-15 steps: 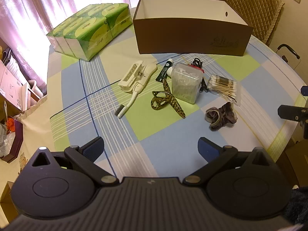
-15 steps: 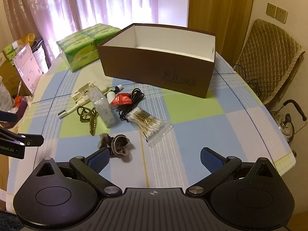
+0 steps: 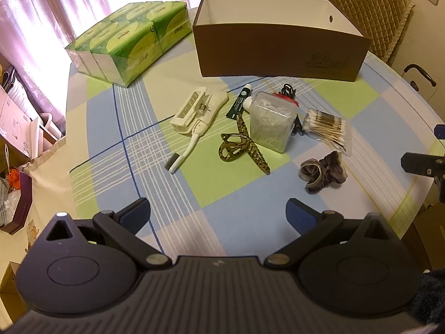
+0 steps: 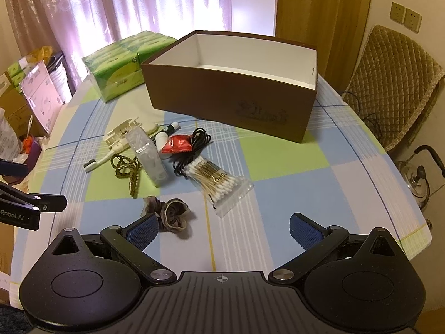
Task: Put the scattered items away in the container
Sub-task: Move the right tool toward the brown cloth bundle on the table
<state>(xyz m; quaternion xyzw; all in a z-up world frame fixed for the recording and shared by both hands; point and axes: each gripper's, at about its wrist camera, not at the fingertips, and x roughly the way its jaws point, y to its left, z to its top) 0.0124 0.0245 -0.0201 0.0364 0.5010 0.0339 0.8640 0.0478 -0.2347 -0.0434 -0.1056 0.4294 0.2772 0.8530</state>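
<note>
An open brown box (image 3: 281,53) (image 4: 230,103) stands at the table's far side. In front of it lie a white toothbrush with clips (image 3: 194,117) (image 4: 111,150), a leopard-print band (image 3: 242,147) (image 4: 126,167), a clear plastic box (image 3: 271,122) (image 4: 148,156), a dark tube (image 3: 240,101), a red packet (image 4: 178,144), a black cable (image 4: 194,144), a bag of cotton swabs (image 3: 328,129) (image 4: 215,181) and brown scrunchies (image 3: 322,172) (image 4: 169,214). My left gripper (image 3: 218,214) is open and empty above the near table. My right gripper (image 4: 222,228) is open, just short of the scrunchies.
Green tissue packs (image 3: 128,41) (image 4: 122,61) sit at the far left of the checked tablecloth (image 3: 167,194). A padded chair (image 4: 389,83) and a kettle (image 4: 417,178) stand to the right. Cardboard boxes (image 4: 33,97) are off the left edge.
Both grippers have edged slightly forward toward the items. Nothing on the table has moved.
</note>
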